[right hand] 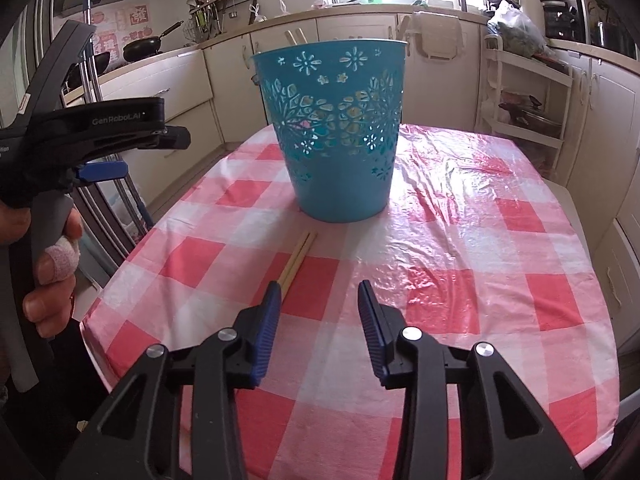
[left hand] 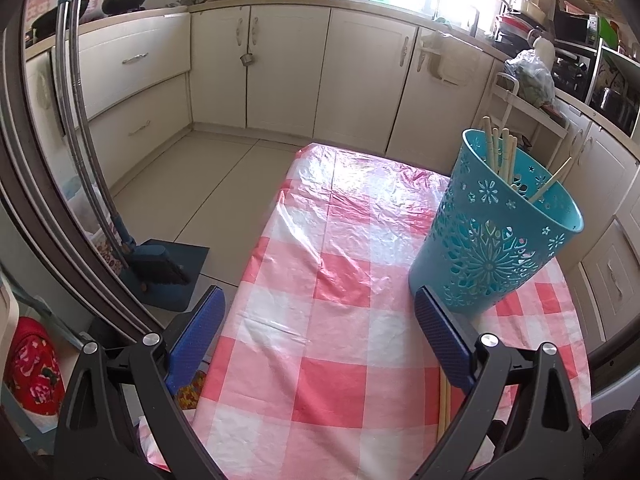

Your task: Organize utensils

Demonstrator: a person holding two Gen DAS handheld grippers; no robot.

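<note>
Your right claw (right hand: pixel 318 312) stands apart, empty, bottom centre | chopsticks (right hand: pixel 298 258) lie on counter (right hand: pixel 460 248), just left of it, before bucket (right hand: pixel 332 128) | left claw (left hand: pixel 320 320) apart, empty | step: picking up chopsticks | next: shift left, straddle pair, close.

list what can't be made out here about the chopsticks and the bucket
- Near ends of the loose chopsticks: in the right wrist view they run behind the right gripper; in the left wrist view the left gripper covers all but a short stretch.
- How many chopsticks stand in the bucket: right wrist view, the wall hides all but two tips; left wrist view, the lower ends are hidden.
- Bucket floor: hidden in both views.
</note>
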